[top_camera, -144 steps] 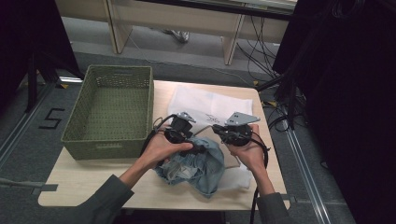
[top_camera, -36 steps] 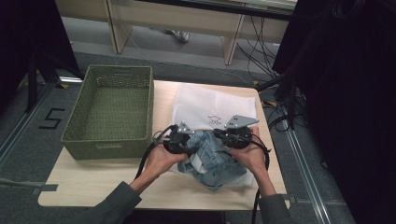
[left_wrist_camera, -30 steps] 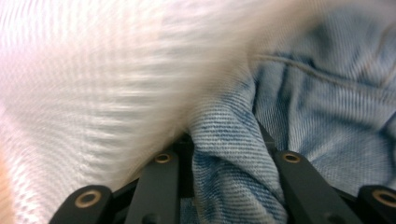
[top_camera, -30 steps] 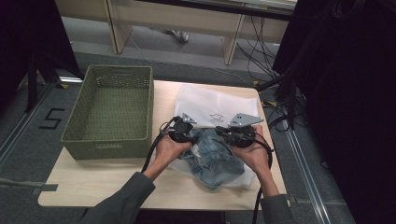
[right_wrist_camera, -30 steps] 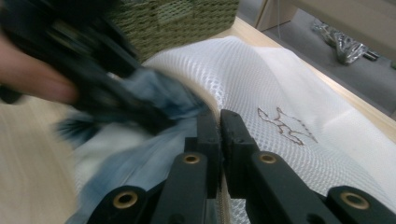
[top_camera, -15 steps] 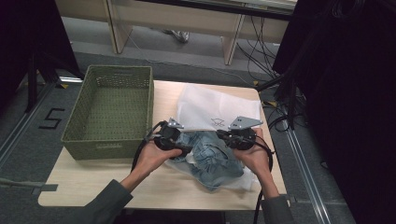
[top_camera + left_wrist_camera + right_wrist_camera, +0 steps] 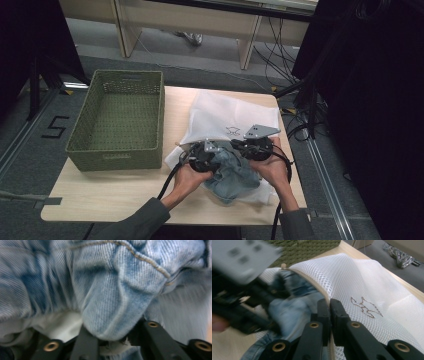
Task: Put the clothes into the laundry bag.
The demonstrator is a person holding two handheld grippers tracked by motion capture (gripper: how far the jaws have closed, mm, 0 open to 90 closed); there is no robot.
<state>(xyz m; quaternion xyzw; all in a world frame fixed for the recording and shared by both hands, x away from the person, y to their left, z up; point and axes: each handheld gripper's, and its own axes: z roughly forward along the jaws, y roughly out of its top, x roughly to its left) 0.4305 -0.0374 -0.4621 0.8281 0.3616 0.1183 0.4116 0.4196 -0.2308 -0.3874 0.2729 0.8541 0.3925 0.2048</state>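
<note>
A crumpled pair of light blue jeans (image 7: 235, 175) lies half inside the mouth of a white mesh bag (image 7: 225, 112) on the table. My left gripper (image 7: 207, 156) is pressed into the denim. Its jaws have just been closing, and in the left gripper view they pinch a fold of jeans (image 7: 112, 290) between them, at the left gripper (image 7: 112, 332). My right gripper (image 7: 329, 305) is shut on the tan rim of the mesh bag (image 7: 367, 282), holding the mouth up beside the jeans (image 7: 294, 307). The right gripper (image 7: 252, 145) sits just right of the left one.
A green woven basket (image 7: 120, 120) stands empty at the table's left half. The wooden table (image 7: 100, 195) has bare room in front of the basket. Cables trail from both grippers toward the near edge. Dark equipment stands right of the table.
My left gripper has come back to the right, from beside the jeans into the denim, and has closed on a fold. The right gripper has kept still on the bag's rim.
</note>
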